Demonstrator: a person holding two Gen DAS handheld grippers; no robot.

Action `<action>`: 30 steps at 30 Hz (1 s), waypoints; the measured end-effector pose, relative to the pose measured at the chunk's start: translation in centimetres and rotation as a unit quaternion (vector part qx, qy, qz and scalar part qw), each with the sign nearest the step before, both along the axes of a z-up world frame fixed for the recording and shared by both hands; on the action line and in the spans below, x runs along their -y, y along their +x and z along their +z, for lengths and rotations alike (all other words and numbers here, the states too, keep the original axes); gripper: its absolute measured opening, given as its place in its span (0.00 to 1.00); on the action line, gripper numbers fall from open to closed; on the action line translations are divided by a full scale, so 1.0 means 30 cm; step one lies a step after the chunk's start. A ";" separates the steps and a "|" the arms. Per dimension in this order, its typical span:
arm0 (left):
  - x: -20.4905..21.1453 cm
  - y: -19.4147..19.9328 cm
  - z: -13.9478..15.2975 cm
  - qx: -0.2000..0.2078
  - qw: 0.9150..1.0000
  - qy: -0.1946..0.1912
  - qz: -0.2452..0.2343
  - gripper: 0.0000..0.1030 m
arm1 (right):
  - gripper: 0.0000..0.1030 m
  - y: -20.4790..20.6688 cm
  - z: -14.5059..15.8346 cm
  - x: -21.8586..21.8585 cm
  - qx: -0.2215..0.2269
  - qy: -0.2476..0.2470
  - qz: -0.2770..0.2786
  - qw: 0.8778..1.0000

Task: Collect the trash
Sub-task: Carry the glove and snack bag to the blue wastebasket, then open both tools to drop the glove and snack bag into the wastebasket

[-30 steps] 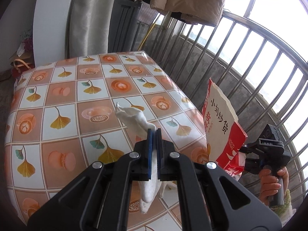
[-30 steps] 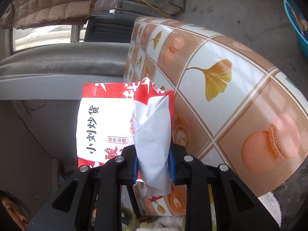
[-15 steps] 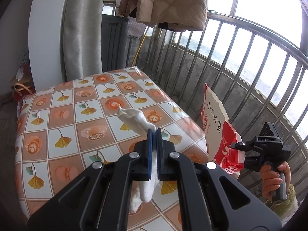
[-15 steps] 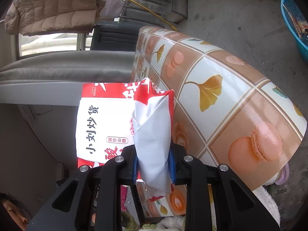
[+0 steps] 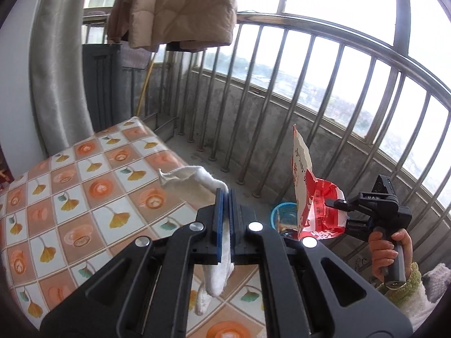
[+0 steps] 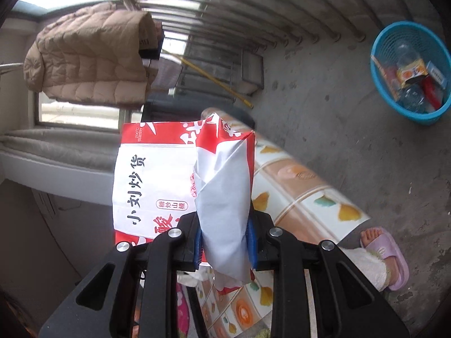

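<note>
Left wrist view: both grippers are lifting away from the worktop [image 5: 84, 186] since a second ago, and the blue basket [image 6: 408, 70] is now showing on the floor. Left gripper [image 5: 224, 197] is clamping a crumpled white tissue [image 5: 191, 180], hanging lengthwise through the closed jaws. Right gripper [image 6: 225, 225] is pinching a red-and-white snack bag [image 6: 157, 174], standing upright, top torn open.

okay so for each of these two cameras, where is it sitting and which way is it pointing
Left wrist: rides the left gripper, clamped on a white tissue, facing the railing over the table; the right hand shows.
Right wrist: rides the right gripper, clamped on a red-and-white snack bag, view rolled sideways; a slippered foot shows.
Shared: bag, table, blue basket, hanging jacket.
</note>
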State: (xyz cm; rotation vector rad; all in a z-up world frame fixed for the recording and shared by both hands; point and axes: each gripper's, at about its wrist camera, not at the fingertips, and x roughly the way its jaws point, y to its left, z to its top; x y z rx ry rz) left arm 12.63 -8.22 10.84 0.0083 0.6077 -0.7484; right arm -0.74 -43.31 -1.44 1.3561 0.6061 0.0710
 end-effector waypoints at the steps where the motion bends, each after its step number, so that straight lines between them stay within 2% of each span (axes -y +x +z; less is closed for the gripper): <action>1: 0.036 0.004 0.010 0.000 1.000 -0.002 -0.016 0.02 | 0.24 -0.043 0.012 0.043 -0.003 -0.013 -0.028 1.000; 6: 0.252 0.027 0.039 -0.011 0.996 -0.009 -0.092 0.02 | 0.24 -0.234 0.034 0.211 -0.032 -0.062 -0.147 0.987; 9: 0.395 0.043 0.034 -0.030 0.991 -0.010 -0.134 0.02 | 0.24 -0.337 0.023 0.300 -0.071 -0.100 -0.217 0.968; 13: 0.602 0.050 0.005 -0.062 0.981 -0.013 -0.184 0.02 | 0.24 -0.412 -0.023 0.382 -0.129 -0.135 -0.274 0.943; 18: 0.879 0.050 -0.081 -0.100 0.965 0.000 -0.242 0.02 | 0.24 -0.410 -0.135 0.441 -0.187 -0.152 -0.287 0.927; 21: 1.039 0.046 -0.150 -0.117 0.956 0.015 -0.269 0.02 | 0.24 -0.381 -0.214 0.480 -0.215 -0.156 -0.281 0.922; 27: 1.323 0.089 -0.311 -0.155 0.944 0.054 -0.286 0.02 | 0.24 -0.282 -0.358 0.546 -0.240 -0.128 -0.254 0.928; 30: 1.439 0.134 -0.400 -0.169 0.943 0.069 -0.277 0.02 | 0.24 -0.235 -0.402 0.591 -0.237 -0.116 -0.249 0.932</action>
